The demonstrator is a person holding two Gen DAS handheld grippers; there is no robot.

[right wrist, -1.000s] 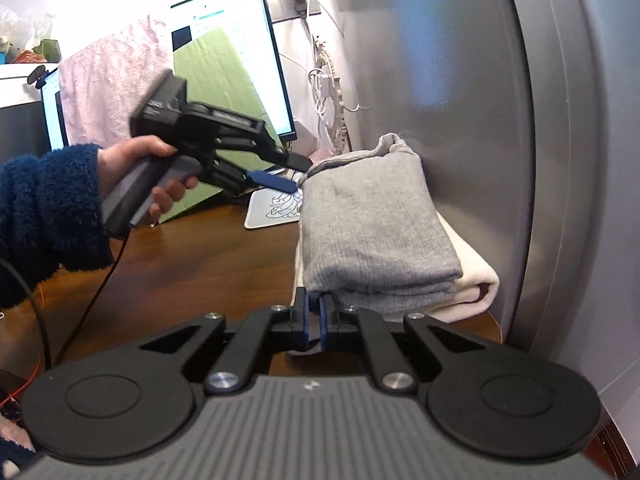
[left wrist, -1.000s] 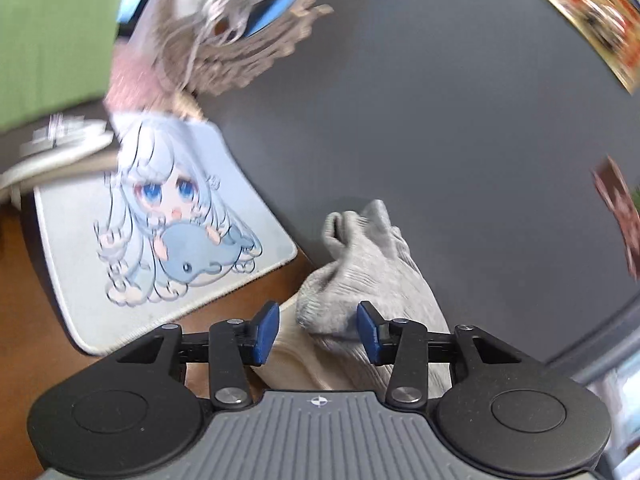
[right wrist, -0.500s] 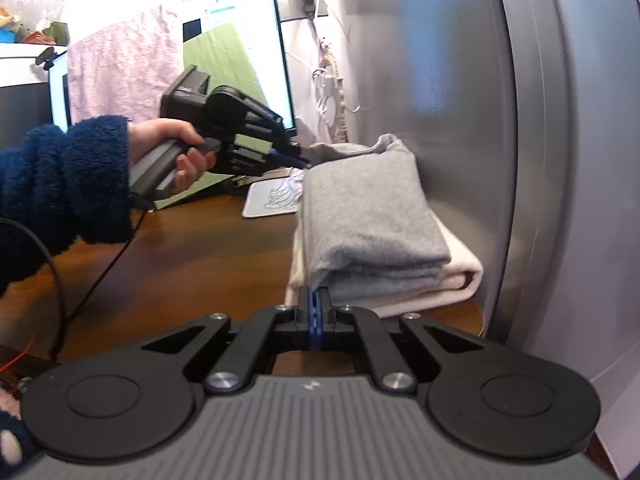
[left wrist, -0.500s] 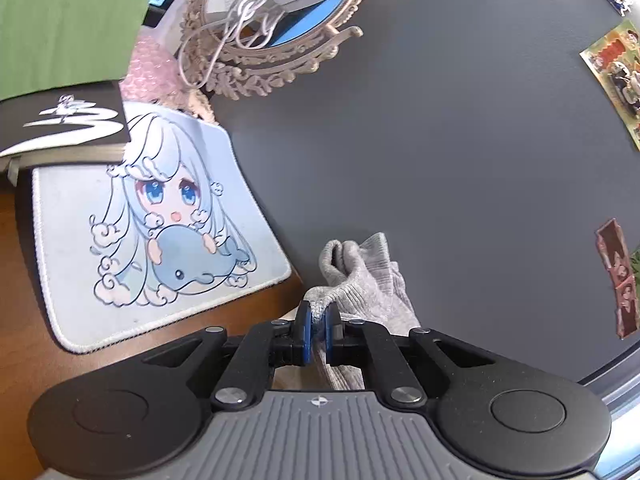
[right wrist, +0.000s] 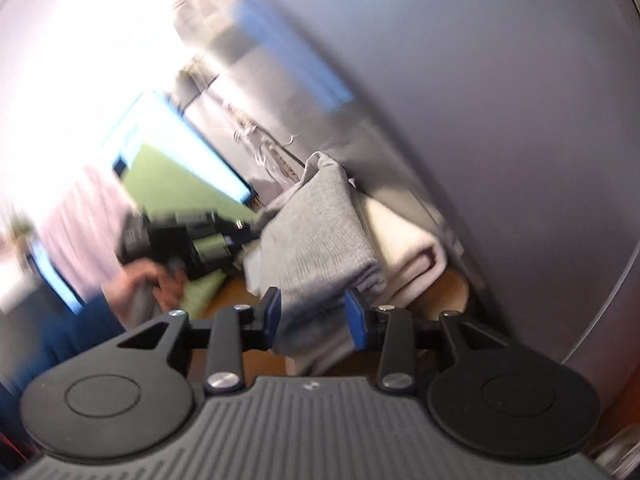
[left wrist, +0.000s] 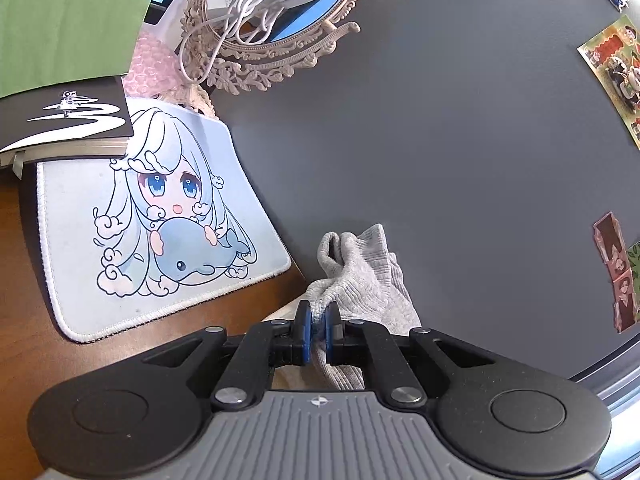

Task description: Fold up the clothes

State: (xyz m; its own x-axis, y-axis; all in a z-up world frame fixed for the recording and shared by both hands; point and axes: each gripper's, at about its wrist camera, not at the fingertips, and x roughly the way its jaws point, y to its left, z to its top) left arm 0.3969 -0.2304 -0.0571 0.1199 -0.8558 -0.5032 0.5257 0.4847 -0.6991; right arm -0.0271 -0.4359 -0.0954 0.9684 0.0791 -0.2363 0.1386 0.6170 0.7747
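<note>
A folded grey ribbed garment (right wrist: 320, 236) lies on top of a folded cream garment (right wrist: 404, 236) on the wooden desk, against a grey metal wall. My left gripper (left wrist: 317, 330) is shut on the far corner of the grey garment (left wrist: 360, 276). It also shows in the right wrist view (right wrist: 240, 236) at the garment's far end. My right gripper (right wrist: 314, 318) is open, its jaws on either side of the near end of the grey garment. The right wrist view is blurred by motion.
A mouse pad (left wrist: 140, 232) with a cartoon girl lies on the brown desk (left wrist: 24, 340). A black book (left wrist: 68, 120) lies on its far edge. An ornate mirror (left wrist: 272, 20) with a white cable leans on the grey wall (left wrist: 440, 160). A monitor (right wrist: 176, 160) stands behind.
My left gripper closed on the grey garment's far corner. My right gripper opened from shut, tilted and moved forward so its jaws are around the garment's near end.
</note>
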